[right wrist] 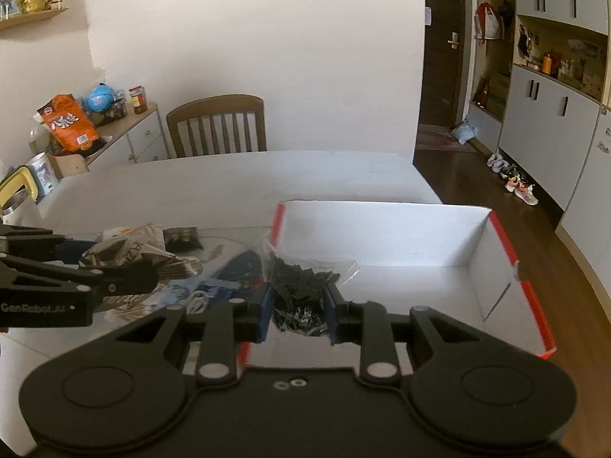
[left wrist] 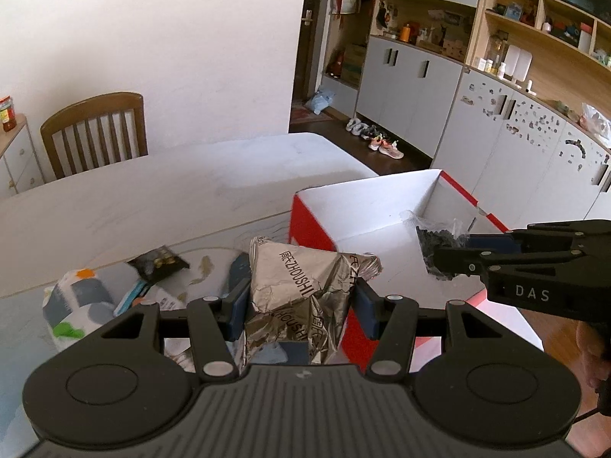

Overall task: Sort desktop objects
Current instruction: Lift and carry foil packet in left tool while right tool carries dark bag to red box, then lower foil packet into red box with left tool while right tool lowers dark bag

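My left gripper (left wrist: 301, 305) is shut on a crumpled silver foil packet (left wrist: 298, 282) printed with dark letters, held above the table beside the left wall of the box. The box (left wrist: 366, 210) is red outside and white inside, and stands open. My right gripper (right wrist: 299, 305) is shut on a clear bag of small black pieces (right wrist: 298, 282), held over the near left corner of the box (right wrist: 382, 233). From the left wrist view the right gripper (left wrist: 458, 248) reaches in from the right with the bag (left wrist: 431, 236). In the right wrist view the left gripper (right wrist: 126, 263) carries the foil packet (right wrist: 118, 249).
Loose items lie on the table (left wrist: 152, 191) left of the box: a black snack packet (left wrist: 158, 263), a white tissue pack (left wrist: 76, 301), and blue packets. A wooden chair (right wrist: 217, 126) stands behind the table. A side cabinet with an orange bag (right wrist: 68, 124) sits at left.
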A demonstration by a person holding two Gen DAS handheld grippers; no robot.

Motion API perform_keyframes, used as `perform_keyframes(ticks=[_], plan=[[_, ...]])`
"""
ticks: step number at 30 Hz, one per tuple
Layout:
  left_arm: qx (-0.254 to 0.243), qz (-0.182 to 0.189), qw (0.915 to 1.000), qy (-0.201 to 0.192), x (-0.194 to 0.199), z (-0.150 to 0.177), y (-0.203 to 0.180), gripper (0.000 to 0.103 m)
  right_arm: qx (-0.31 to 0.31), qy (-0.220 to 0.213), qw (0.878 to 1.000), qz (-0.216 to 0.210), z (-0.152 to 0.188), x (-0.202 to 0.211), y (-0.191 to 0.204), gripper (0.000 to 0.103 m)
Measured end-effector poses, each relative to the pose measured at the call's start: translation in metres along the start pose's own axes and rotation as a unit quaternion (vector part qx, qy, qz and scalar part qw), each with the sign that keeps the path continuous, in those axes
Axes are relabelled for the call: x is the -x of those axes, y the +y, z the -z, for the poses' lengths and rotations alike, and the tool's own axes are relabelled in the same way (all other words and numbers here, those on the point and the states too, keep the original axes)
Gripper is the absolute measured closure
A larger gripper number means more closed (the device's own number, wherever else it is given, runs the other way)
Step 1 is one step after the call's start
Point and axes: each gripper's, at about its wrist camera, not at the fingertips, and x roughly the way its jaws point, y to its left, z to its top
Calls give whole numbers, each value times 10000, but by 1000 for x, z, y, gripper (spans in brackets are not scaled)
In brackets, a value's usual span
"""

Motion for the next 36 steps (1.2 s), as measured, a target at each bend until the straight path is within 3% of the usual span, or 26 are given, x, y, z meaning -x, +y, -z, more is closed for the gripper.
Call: perform_keyframes(ticks=[21, 36], plan=[[-344, 294, 9988, 189, -64, -34, -68, 49, -208, 272, 9992, 228, 1, -19, -79, 76], [-780, 317, 9938, 726, -132, -34, -93, 49, -292, 599, 9969, 424, 2, -50, -112, 76]])
